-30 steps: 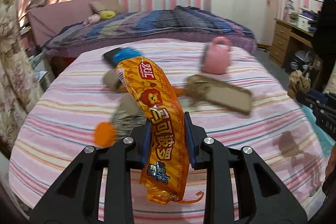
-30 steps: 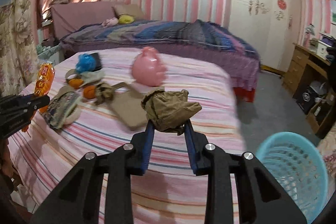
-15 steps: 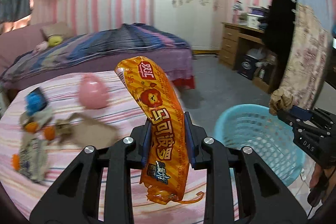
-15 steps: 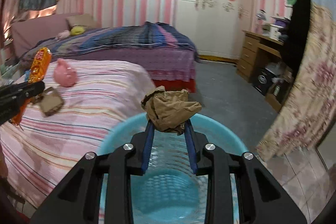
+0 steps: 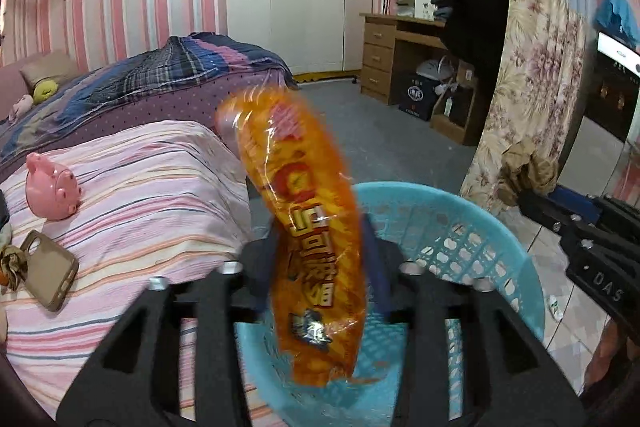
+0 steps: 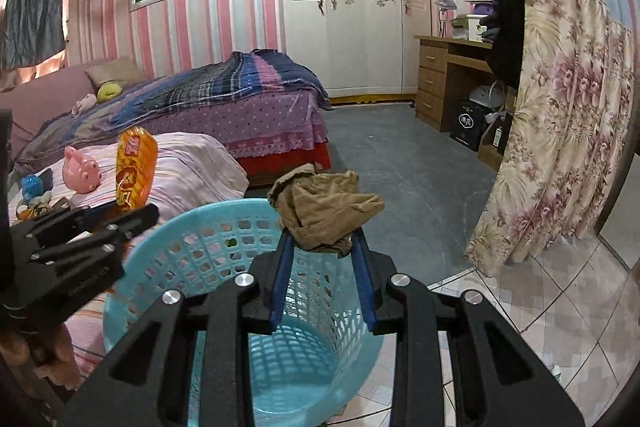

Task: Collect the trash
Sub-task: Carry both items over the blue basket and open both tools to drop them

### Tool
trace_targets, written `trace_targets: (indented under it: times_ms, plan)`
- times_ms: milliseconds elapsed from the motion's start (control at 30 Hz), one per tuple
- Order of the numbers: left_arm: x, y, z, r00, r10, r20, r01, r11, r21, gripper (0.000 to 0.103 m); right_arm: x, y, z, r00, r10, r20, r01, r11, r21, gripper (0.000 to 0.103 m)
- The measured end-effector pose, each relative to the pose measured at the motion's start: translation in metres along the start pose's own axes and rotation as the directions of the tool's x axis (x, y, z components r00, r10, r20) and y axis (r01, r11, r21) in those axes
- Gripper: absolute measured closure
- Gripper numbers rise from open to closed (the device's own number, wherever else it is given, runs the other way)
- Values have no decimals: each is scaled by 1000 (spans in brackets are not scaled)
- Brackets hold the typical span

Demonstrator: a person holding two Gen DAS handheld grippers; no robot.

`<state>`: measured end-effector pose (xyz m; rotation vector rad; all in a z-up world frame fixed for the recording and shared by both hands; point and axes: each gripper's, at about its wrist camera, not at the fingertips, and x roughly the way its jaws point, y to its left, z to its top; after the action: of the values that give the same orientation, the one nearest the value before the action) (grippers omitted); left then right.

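The left hand-held gripper (image 5: pixel 320 267) hangs over the near rim of the blue basket (image 5: pixel 460 227), and its jaws are opening: the orange wrapper (image 5: pixel 316 251) stands between them, blurred, with a gap showing on each side, its lower end already down inside the basket mouth. The right hand-held gripper (image 6: pixel 322 255) is narrowly closed, its blue pads pinching a crumpled brown paper (image 6: pixel 324 211) that sticks up above the fingertips, over the far rim of the same basket (image 6: pixel 192 239). In the right wrist view the left gripper comes in from the left edge with the wrapper upright above it; in the left wrist view the right gripper enters from the right edge with the paper at its tip. The basket stands on the floor just beside the corner of the striped bed (image 5: pixel 140 187), partly on pale tiles (image 6: pixel 540 307). On the bed lie a brown phone case (image 5: pixel 52 275) near the left edge and, beyond it, a pink piggy bank (image 5: pixel 52 191); the right wrist view also shows a blue ball (image 6: pixel 30 185) and some small orange things further left, too small to tell. Behind the striped bed is a second bed with a plaid blanket (image 6: pixel 224 83). A floral curtain (image 6: pixel 560 147) hangs at the right, a wooden desk (image 6: pixel 444 75) behind it, and a white wardrobe (image 6: pixel 348 7) on the far wall.
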<state>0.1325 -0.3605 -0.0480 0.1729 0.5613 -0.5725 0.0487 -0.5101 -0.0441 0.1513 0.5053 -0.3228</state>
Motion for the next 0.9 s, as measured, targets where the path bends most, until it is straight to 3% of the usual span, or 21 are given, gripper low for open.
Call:
trace_targets:
  times_ms: [67, 133, 367, 533, 567, 633, 833, 900]
  plan:
    - [-2, 4, 0, 1000, 23, 13, -23, 1000, -3, 31, -1, -3, -1, 1000, -2, 2, 2, 1000, 5, 73]
    - [-5, 10, 0, 998, 49, 25, -48, 999, -15, 22, 0, -3, -1, 1000, -2, 2, 2, 1000, 6, 73]
    - [-24, 51, 2, 989, 128, 70, -123, 990, -72, 8, 4, 14, -2, 1000, 9, -6, -9, 1000, -17, 73]
    - [-40, 80, -2, 980, 185, 78, -176, 979, -103, 6, 9, 28, -1, 1000, 25, -9, -25, 999, -24, 70]
    - [-44, 87, -3, 977, 196, 79, -187, 976, -107, 6, 10, 28, 0, 1000, 26, -8, -26, 999, -24, 67]
    - [-52, 97, -5, 974, 212, 80, -202, 973, -109, 6, 7, 35, -1, 1000, 12, 14, -12, 1000, -26, 30]
    - [-75, 124, -11, 958, 275, 86, -265, 958, -108, 6, 1, 47, 7, 998, 13, 54, -13, 1000, 10, 16]
    - [-85, 135, -15, 950, 300, 89, -290, 951, -105, 6, 0, 53, 10, 998, 32, 60, -34, 999, 31, 16]
